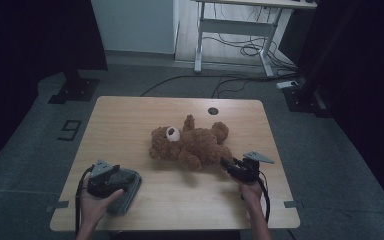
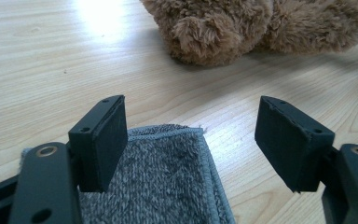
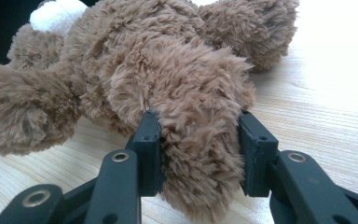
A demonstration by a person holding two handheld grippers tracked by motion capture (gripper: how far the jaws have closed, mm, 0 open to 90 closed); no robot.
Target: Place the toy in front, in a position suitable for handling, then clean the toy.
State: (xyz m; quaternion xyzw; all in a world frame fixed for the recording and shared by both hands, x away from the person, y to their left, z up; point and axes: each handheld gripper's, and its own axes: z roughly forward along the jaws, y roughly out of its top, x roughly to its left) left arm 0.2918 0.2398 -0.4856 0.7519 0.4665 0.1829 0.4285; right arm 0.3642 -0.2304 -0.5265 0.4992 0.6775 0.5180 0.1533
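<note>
My left gripper hovers spread wide over the grey towel at the table's near left corner. My right gripper pinches the teddy bear's leg mid-table. The high view shows a desk beyond.

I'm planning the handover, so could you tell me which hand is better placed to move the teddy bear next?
Probably the right: the right gripper is shut on a leg of the teddy bear. The left gripper stands open over the grey cloth, apart from the bear.
</note>
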